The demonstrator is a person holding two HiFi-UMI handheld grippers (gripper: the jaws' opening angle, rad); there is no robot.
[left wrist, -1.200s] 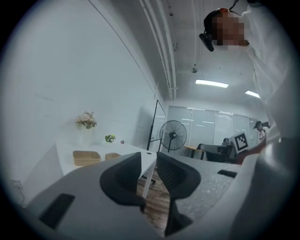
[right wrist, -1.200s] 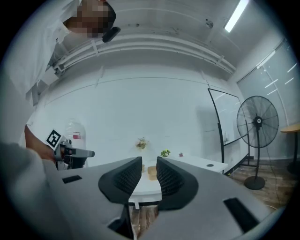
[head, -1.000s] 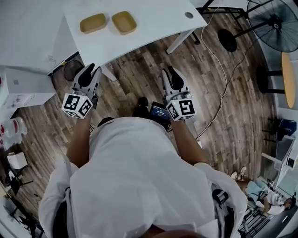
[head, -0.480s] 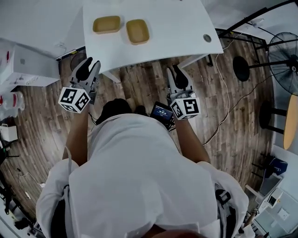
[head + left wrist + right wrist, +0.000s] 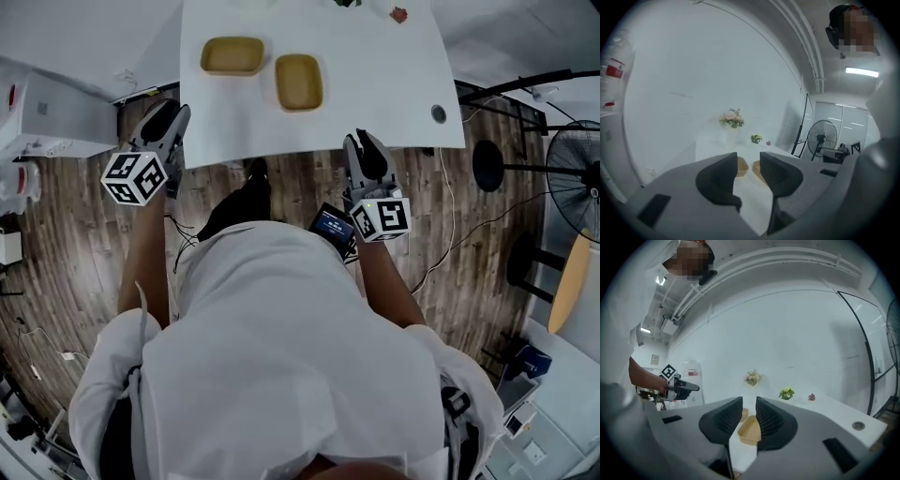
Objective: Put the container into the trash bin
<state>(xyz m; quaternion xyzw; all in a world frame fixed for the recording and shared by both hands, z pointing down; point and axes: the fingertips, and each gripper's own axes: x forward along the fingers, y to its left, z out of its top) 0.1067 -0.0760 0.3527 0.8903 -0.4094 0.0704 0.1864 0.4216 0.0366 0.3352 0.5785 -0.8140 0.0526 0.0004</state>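
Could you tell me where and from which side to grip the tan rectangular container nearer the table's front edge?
Probably its near short wall: the shallow tan rectangular container sits upright and open-topped on the white table, that end facing the front edge. Come from there with the open right gripper, one jaw inside the wall, one outside.

Count as you stand: two tan containers, left container and right container; one white table; one standing fan; one flower bunch; one green plant.
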